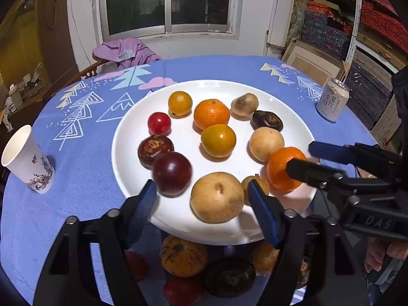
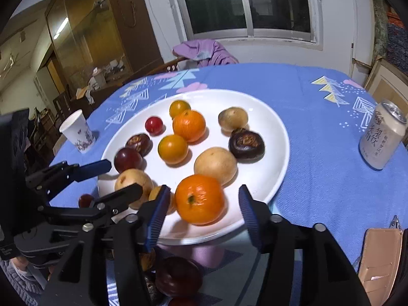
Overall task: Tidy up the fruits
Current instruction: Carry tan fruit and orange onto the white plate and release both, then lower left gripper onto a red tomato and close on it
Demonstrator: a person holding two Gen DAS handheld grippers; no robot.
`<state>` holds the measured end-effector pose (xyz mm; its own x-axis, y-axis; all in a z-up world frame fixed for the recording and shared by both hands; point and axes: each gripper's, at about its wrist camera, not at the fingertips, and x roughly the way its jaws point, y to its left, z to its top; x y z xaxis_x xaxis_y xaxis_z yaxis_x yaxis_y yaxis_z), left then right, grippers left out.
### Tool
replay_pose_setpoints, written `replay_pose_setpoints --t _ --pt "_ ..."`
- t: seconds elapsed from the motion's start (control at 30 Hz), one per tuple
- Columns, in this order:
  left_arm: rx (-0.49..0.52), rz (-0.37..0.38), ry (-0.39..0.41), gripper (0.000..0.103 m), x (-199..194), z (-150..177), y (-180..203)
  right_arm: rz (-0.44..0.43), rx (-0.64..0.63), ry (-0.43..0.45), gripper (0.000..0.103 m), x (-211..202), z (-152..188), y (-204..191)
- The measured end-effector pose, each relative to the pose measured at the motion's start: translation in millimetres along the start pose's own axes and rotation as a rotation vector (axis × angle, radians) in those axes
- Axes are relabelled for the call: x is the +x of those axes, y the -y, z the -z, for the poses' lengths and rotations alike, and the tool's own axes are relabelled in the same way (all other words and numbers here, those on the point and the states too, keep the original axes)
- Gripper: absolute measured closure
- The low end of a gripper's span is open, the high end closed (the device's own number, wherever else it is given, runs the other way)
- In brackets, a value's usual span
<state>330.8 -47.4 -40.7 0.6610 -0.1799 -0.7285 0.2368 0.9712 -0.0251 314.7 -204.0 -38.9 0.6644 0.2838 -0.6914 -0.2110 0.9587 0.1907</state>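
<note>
Table: a blue patterned cloth [image 1: 229, 68] covers it and spreads out beyond both pairs of fingers.
Plate: the white plate [image 1: 132, 137] lies straight ahead of both grippers, its near rim passing under the fingertips, with the fruits spread over it.
Left gripper: the left gripper [image 1: 202, 195] has its fingers spread wide and holds nothing; the blue pads sit over the near rim of the plate.
Right gripper: the right gripper [image 2: 202, 200] is also spread wide and empty, its pads on either side of an orange without touching it.
Can: a pale drink can [image 2: 382, 135] stands upright on the cloth, well off to the right of the right fingers.
Paper cup: a white cup [image 1: 26, 159] stands on the cloth far to the left of the left fingers.
Pale round fruit: the big yellow-brown fruit [image 1: 216, 197] sits between the left fingers, nearer the right pad.
Near orange: the orange [image 2: 200, 199] rests between the right fingers, on the near part of the plate.
Dark red fruit: the plum-coloured fruit [image 1: 172, 173] lies just beyond the left pad of the left gripper.
Small fruits: a red cherry tomato [image 1: 159, 123] sits farther ahead, near the plate's left side.
</note>
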Motion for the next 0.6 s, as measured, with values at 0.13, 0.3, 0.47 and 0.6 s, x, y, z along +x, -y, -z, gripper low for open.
replay_pose_setpoints --t 0.13,0.3,0.47,0.6 --pt "-0.022 0.013 0.034 0.023 -16 -5 -7 -0.008 0.021 0.051 0.042 -17 -6 3" --pt "-0.069 0.0 0.086 0.023 -43 -6 -23 -0.022 0.041 0.105 0.034 -40 -4 4" --pt "-0.138 -0.035 0.119 0.015 -67 10 -47 -0.015 0.031 0.154 0.03 -65 11 -5" --pt "-0.178 -0.066 0.097 0.015 -76 38 -62 -0.018 0.042 0.183 0.023 -80 28 -8"
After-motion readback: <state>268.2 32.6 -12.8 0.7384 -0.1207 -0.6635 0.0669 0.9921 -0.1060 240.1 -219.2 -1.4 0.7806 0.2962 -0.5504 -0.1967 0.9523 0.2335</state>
